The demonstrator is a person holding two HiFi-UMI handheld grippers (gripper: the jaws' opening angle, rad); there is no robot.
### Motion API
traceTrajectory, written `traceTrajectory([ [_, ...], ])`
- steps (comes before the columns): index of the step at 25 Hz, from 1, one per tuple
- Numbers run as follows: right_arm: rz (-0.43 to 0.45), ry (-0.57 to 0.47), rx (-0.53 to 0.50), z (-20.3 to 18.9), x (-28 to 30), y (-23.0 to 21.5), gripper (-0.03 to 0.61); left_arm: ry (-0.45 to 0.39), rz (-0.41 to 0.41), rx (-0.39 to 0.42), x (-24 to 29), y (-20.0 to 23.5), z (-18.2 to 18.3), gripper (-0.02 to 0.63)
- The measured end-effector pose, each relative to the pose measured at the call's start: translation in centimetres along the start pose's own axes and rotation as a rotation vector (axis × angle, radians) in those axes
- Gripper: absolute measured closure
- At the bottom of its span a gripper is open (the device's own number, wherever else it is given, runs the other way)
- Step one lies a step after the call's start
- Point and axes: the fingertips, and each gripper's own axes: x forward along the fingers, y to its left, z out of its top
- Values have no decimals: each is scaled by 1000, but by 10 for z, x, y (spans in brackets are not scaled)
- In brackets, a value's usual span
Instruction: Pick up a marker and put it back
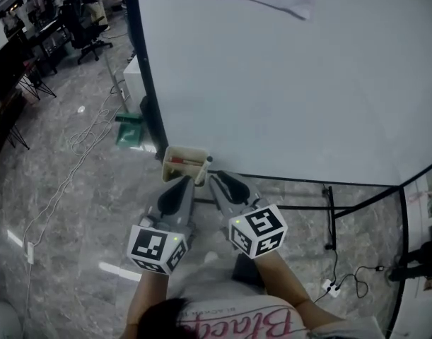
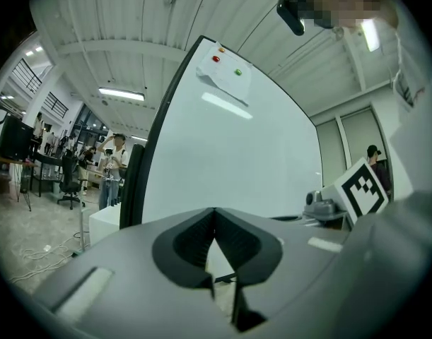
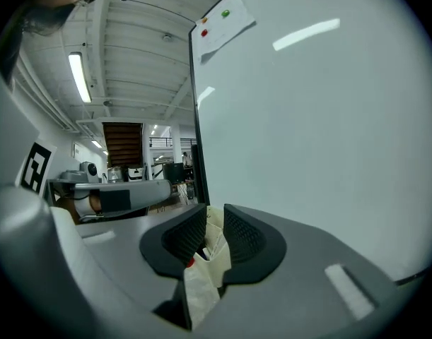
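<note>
A beige tray [image 1: 166, 168] is sitting against the lower edge of the whiteboard [image 1: 272, 90], near its left corner. 1 marker [image 1: 184, 161] with a red part is lying across the inside of the tray; any further contents are too small to identify. Below, a grey marbled floor [image 1: 81, 210] is carrying the board's black stand. A white cable [image 1: 81, 143] is trailing across the floor to a power strip [image 1: 30, 251]. A green object [image 1: 129, 128] is standing near the board's left edge.
</note>
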Motion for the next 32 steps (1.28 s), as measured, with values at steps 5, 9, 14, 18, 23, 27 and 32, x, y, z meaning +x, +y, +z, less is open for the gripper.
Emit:
traceTrajectory([
  [5,0,97,43,-15,27,-10,463,10,3,-9,11,17,0,614],
  [9,-7,120,75,-22,43,-15,456,21,-4,-17,20,30,-4,614],
  [14,-17,106,110,-19,52,-15,499,25,-17,-30,24,42,-3,614],
  [18,-5,87,141,-14,50,-14,509,21,-18,-45,25,51,-1,614],
  [23,-7,16,139,9,41,-14,511,7,-33,-36,26,50,4,614],
  [27,15,-78,117,39,32,-7,511,-8,-47,-20,27,46,12,614],
  [32,39,-194,65,74,12,5,511,-61,-63,0,23,37,33,614],
])
